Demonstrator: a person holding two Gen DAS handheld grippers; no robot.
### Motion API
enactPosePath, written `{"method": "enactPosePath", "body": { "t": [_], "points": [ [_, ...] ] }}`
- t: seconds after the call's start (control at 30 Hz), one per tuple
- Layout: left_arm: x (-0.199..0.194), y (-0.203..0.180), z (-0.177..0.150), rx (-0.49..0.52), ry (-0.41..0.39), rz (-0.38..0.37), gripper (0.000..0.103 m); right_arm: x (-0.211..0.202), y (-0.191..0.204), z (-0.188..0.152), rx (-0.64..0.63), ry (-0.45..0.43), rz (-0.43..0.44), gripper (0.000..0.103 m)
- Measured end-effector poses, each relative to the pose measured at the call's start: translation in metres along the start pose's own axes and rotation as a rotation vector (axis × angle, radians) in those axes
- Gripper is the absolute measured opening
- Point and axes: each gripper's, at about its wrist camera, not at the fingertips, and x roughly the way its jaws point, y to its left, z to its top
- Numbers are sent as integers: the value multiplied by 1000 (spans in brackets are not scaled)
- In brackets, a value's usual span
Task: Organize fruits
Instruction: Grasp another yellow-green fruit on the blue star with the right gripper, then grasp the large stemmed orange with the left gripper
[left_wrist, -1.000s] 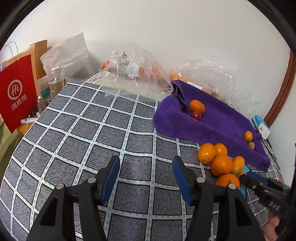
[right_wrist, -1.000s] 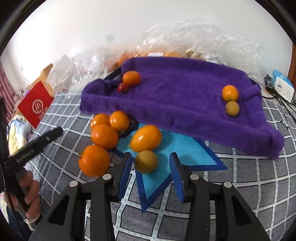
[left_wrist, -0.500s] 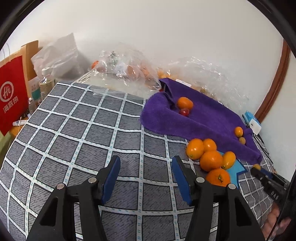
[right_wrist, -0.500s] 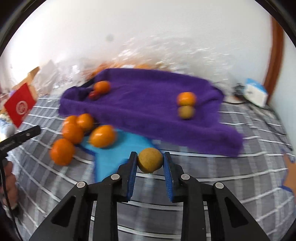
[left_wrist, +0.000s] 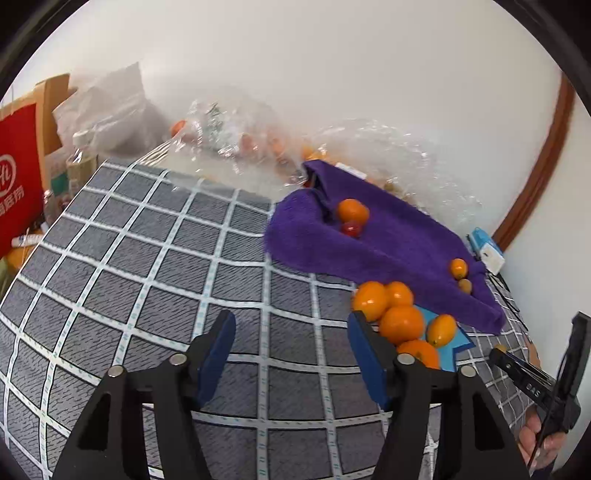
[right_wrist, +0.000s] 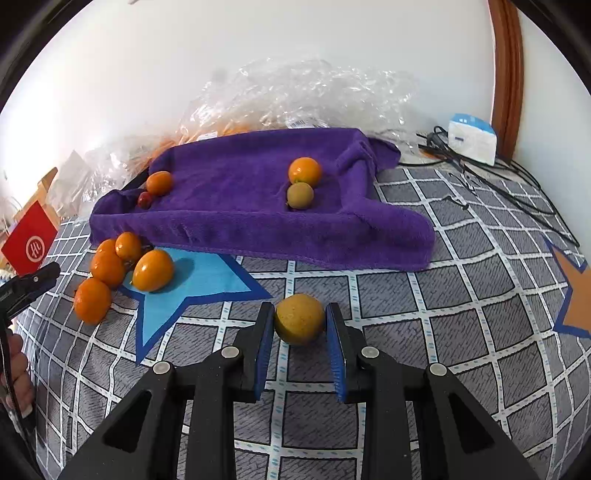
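My right gripper (right_wrist: 300, 320) is shut on a yellow-green round fruit (right_wrist: 299, 318), held above the checked cloth just right of the blue star (right_wrist: 192, 284). Several oranges (right_wrist: 110, 269) lie clustered on and beside that star. On the purple towel (right_wrist: 258, 206) rest an orange (right_wrist: 304, 170) with a greenish fruit (right_wrist: 300, 195) at the right, and another orange (right_wrist: 159, 182) with a small red fruit (right_wrist: 144, 199) at the left. My left gripper (left_wrist: 291, 332) hovers over bare cloth left of the orange cluster (left_wrist: 400, 321); its jaws are opening with nothing between them.
Crinkled clear plastic bags (right_wrist: 303, 96) with more fruit lie behind the towel against the wall. A white and blue box (right_wrist: 471, 138) and black cables (right_wrist: 491, 177) sit at the back right. An orange star (right_wrist: 576, 295) marks the right edge. A red bag (left_wrist: 16, 177) stands at the far left.
My right gripper closed on the yellow-green fruit by the star, then carried it to the right, off the blue star. My left gripper's jaws have widened a little.
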Motion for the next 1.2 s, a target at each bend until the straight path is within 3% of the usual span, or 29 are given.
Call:
{"method": "enactPosePath", "body": {
  "t": [0.23,0.43,0.57,0.77,1.1,1.17,1.2],
  "points": [
    [-10,-12,0,17,-12,-138,70,1,1,-1,-9,4,-2,28],
    [-6,-43,-6,47,70,-196,72,2,-1,-1,-6,11,-2,28],
    [11,-71,-13,103,155,-181,72,3,0,-1,-12,15,-4,28],
    [33,-85,-22,124,206,-126,72,2,1,-2,-19,16,-1,28],
    [35,-88,-25,139,147,-93,70,3,-1,-2,-6,18,2,28],
    [35,-90,-25,150,148,-96,66,3,0,-3,-11,20,1,28],
    [36,-91,-25,155,152,-101,58,4,0,-3,-13,21,0,28]
  ]
}}
